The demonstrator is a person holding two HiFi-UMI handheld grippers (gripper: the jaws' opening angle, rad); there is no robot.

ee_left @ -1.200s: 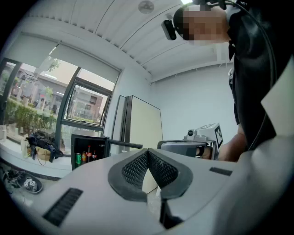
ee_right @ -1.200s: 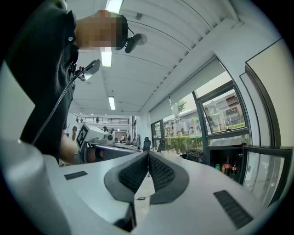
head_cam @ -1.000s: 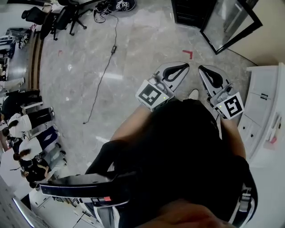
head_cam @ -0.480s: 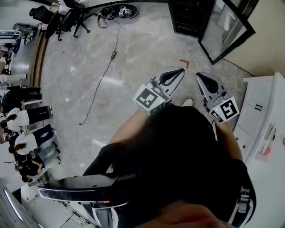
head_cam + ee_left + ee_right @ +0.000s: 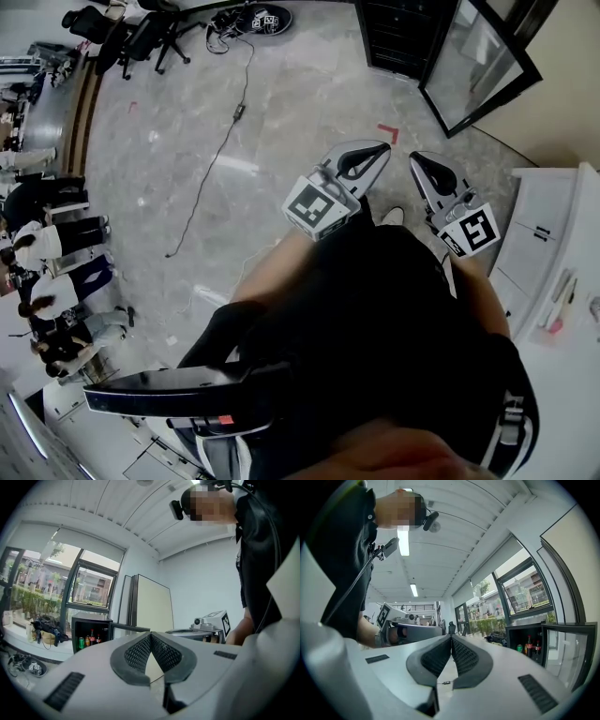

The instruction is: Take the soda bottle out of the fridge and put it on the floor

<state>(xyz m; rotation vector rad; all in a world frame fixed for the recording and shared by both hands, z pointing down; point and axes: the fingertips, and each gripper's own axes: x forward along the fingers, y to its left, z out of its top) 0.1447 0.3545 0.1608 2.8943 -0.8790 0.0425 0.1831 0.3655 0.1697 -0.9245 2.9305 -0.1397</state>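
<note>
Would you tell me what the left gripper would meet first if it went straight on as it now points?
Nothing close. Past its shut tips, the left gripper lines up with the beige panel beside the fridge's open door; depth is unclear.

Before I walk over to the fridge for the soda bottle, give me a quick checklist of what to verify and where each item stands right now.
1. Fridge door open: ok, it is swung wide.
2. Bottles visible inside the fridge: ok. Which one is the soda bottle: cannot tell from here.
3. Left claw free: ok, shut with nothing in it.
4. Right claw free: ok, shut and empty.
5. Claws ready to grasp: not ok, both need opening first.
6. Walkway to the fridge: ok, the cable lies off to the left.
</note>
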